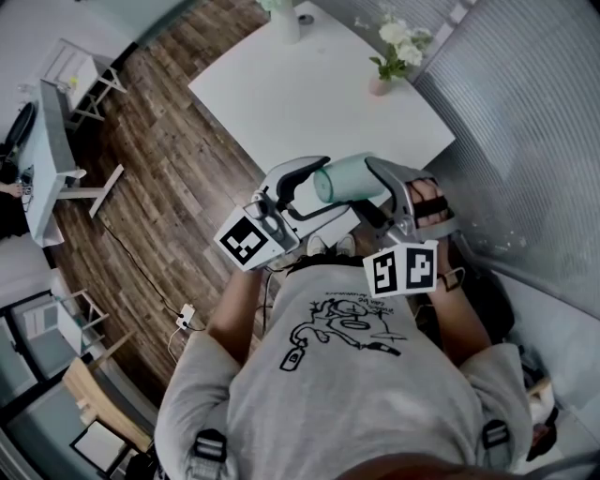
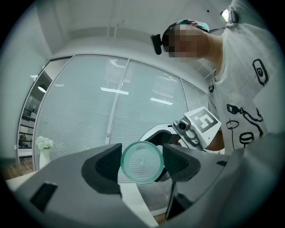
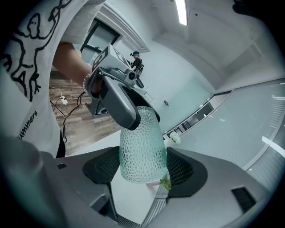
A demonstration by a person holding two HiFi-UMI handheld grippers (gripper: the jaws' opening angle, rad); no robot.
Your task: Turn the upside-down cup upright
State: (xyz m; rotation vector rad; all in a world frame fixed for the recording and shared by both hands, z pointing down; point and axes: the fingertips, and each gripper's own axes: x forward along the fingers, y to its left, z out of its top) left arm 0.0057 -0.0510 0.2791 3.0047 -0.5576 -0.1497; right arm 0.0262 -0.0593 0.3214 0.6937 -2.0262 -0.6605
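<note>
Aloft, the level left gripper point(image 2: 142, 161) and down-tilted right gripper point(image 3: 143, 170) each clamp fingers point(image 3: 187, 171) on the cup point(image 1: 353, 178).

Dimpled green cup point(image 3: 140, 133), snug between jaws of right claw point(image 3: 143, 152)

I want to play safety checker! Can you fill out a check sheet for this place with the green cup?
Surface: white table; the cup is not on it.
Job's things: green cup, in the air, lying on its side between both grippers.
Clutter: flower pot and white vase at the table's far side.
Grippers: left gripper, pads against the cup's narrow end; right gripper, pads against its wide end.
Cables: thin cable with a white plug on the floor.
Surroundings: wood floor, window blinds.
</note>
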